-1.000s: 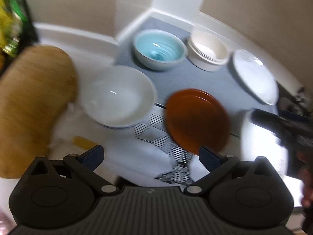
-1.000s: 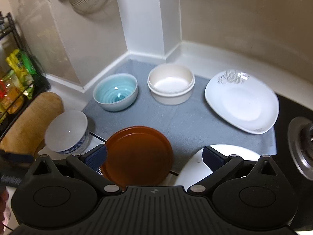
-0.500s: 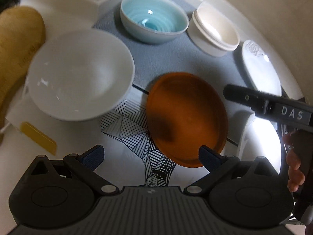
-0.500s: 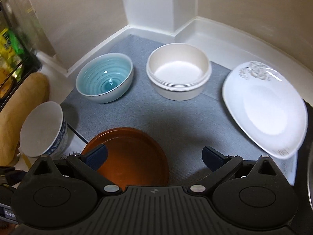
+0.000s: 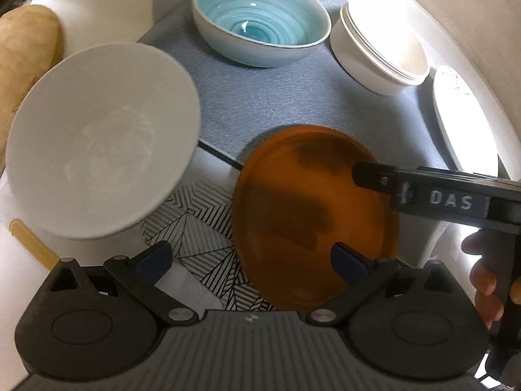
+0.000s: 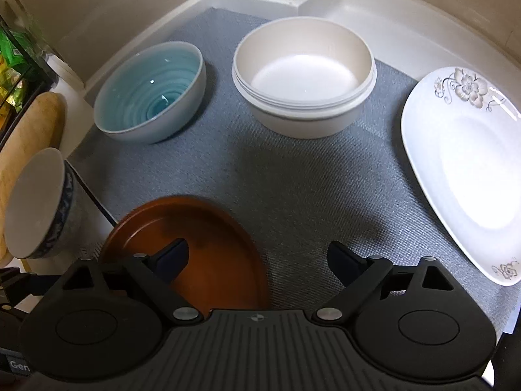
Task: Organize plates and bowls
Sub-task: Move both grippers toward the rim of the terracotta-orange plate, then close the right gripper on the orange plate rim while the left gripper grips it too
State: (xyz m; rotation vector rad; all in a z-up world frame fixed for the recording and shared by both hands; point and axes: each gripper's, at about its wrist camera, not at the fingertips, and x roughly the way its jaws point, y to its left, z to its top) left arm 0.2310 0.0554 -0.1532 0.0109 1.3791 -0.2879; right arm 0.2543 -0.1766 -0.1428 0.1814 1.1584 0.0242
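As seen from the left wrist view, the left gripper [image 5: 250, 257] has its fingers spread wide and grasping nothing. Between and just beyond them lies the orange plate [image 5: 312, 215], its near rim close to the right-hand finger [image 5: 350, 260]; it rests half on the grey mat [image 5: 293, 97] and half on a black-and-white striped cloth [image 5: 202, 228]. Left of the fingers stands the white bowl [image 5: 101, 150], tilted, near the surface's left side beside a wooden board [image 5: 22, 58]. Farther off on the mat sit the blue bowl [image 5: 260, 19] and the cream bowl stack [image 5: 381, 52], with the white plate [image 5: 462, 120] at the right edge. The right gripper's body crosses over the orange plate's far right side.

From the right wrist view, the right gripper [image 6: 257, 257] likewise shows its fingers released and empty. The orange plate [image 6: 202, 238] lies under the left finger [image 6: 172, 255], offset left of the gap; bare mat [image 6: 293, 179] fills the gap itself. The white bowl [image 6: 35, 205] is far left, the blue bowl [image 6: 153, 91] and cream bowl stack [image 6: 302, 75] ahead, and the white plate [image 6: 465, 169] right, its long axis running away from the gripper.

Judged from both views, the orange plate is nearest to both grippers, and open mat lies beyond it for sliding or lifting.
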